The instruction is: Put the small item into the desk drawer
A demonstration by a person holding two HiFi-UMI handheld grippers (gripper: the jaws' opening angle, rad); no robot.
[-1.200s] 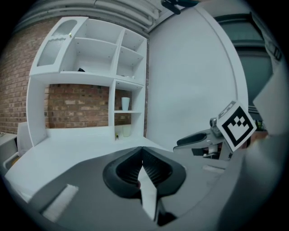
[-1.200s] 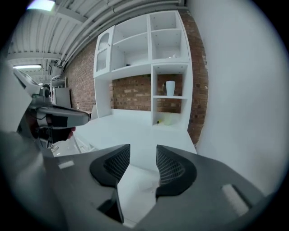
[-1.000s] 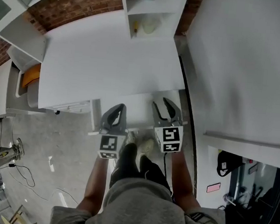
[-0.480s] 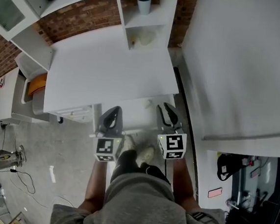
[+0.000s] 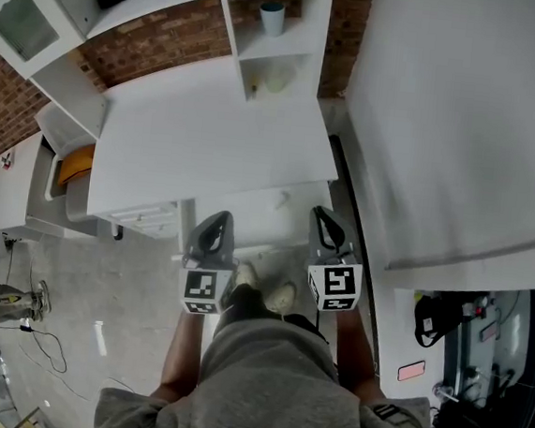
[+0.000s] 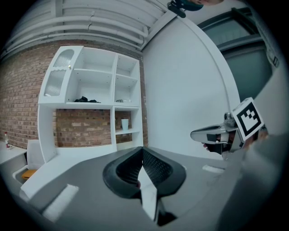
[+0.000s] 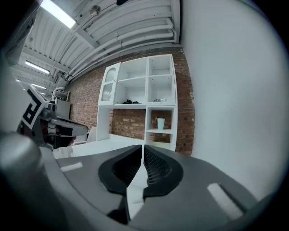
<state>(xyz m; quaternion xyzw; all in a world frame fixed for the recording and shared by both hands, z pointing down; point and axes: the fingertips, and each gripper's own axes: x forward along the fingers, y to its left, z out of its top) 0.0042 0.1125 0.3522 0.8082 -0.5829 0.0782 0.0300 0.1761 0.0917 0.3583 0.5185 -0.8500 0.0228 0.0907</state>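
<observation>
The small item shows in no view. Neither gripper carries it, and nothing small lies on the bare top of the white bench (image 5: 209,137). If it is anywhere near, my guess is behind the white drawer front (image 5: 248,218) under the bench's near edge, which looks pushed in flush, though from this steep angle I cannot be sure.

That drawer front is what any coming move turns on. It lies ahead of and below both grippers, in the gap between them, with its long axis running crosswise to the way they point. Its small round knob (image 5: 282,200) sits towards the right-hand end, just ahead and inward of the right gripper (image 5: 320,213), so that hand is the nearer one. The left gripper (image 5: 218,219) is further from it, off to the knob's other side.

Both grippers are held side by side in front of the person's waist, forearms stretched forward. They point almost level, tipped only a little down, toward the white shelf unit (image 5: 265,43) at the far side of the bench.

The left gripper's jaws are pressed together with nothing between them. The right gripper's jaws have just been closing and now meet tip to tip, also on nothing.

Judged from this, the putting-away looks finished or nearly so.
</observation>
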